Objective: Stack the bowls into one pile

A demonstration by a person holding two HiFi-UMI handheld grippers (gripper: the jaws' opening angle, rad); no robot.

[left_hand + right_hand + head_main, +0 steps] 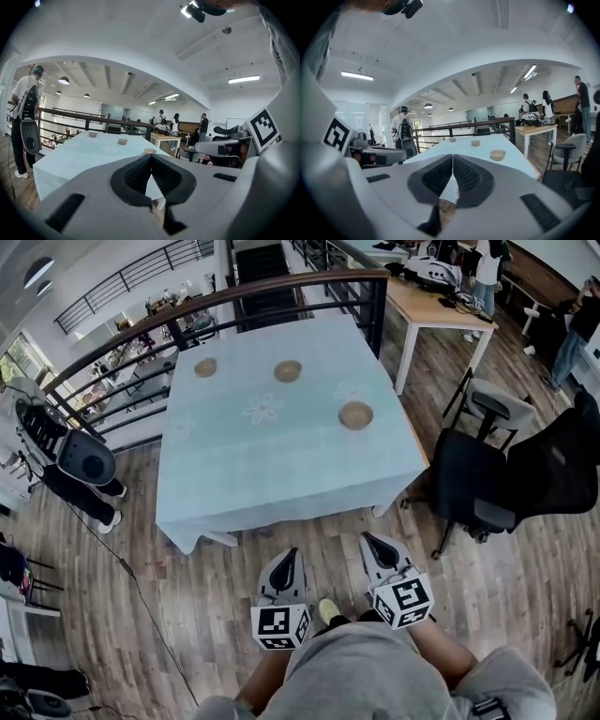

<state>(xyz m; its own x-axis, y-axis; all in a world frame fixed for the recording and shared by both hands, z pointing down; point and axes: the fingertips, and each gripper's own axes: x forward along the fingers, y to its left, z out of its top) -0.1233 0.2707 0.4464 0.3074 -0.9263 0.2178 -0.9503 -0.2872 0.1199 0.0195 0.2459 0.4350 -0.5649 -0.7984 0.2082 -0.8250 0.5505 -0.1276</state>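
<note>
Ribbed fingers (pixel 137 177) of my left gripper (pixel 292 554) and right gripper (pixel 368 539) are pressing together, gripping nothing; three round tan bowls (pixel 356 414) are sitting apart on pale-blue cloth (pixel 281 470), upper centre.

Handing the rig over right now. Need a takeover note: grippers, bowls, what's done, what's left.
Left gripper: shut, empty, held low, short of the table.
Right gripper: shut, empty, alongside the left.
Bowls: three on the table, all apart. Far-left bowl, middle bowl, near-right bowl.
Done: nothing stacked yet.
Left: step up to the table, set one bowl into another, then add the third. The near-right bowl is probably the easiest first pick.
</note>
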